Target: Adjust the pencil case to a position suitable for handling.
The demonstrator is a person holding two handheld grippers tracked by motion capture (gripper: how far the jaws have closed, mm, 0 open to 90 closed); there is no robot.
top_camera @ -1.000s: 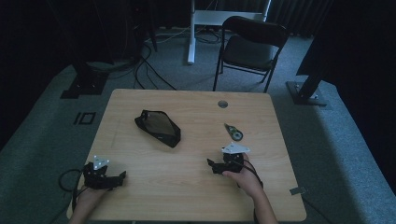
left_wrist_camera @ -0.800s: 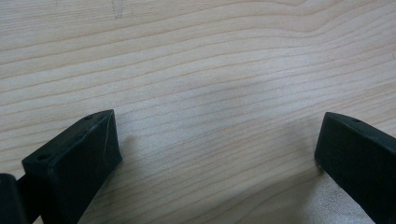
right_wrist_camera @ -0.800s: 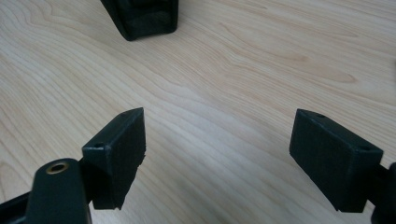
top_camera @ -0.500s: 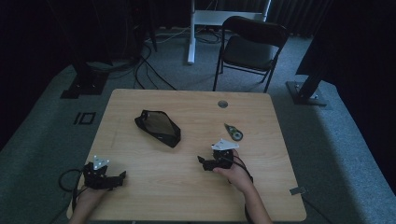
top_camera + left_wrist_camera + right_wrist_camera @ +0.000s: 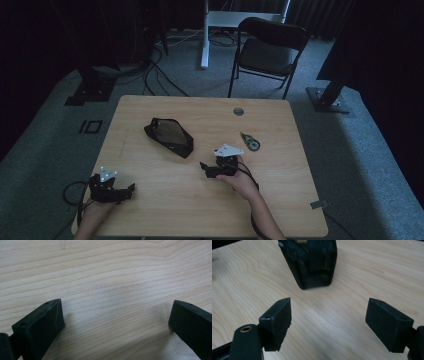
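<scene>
The right gripper (image 5: 204, 169) pointed toward the black mesh pouch (image 5: 169, 136) lying at its ten o'clock on the table (image 5: 280, 200), jaws wide, having just narrowed slightly, empty (apparently lining up a grasp), while the left gripper (image 5: 131, 188) waited open-jawed at the near-left edge.

My left gripper (image 5: 131, 188) rests low near the front left corner of the table (image 5: 280, 210), jaws spread wide with nothing between them. My right gripper (image 5: 204, 168) sits toward the table's middle, forearm angled in from the front edge; its jaws have just been closing slightly, yet stand wide, empty.
</scene>
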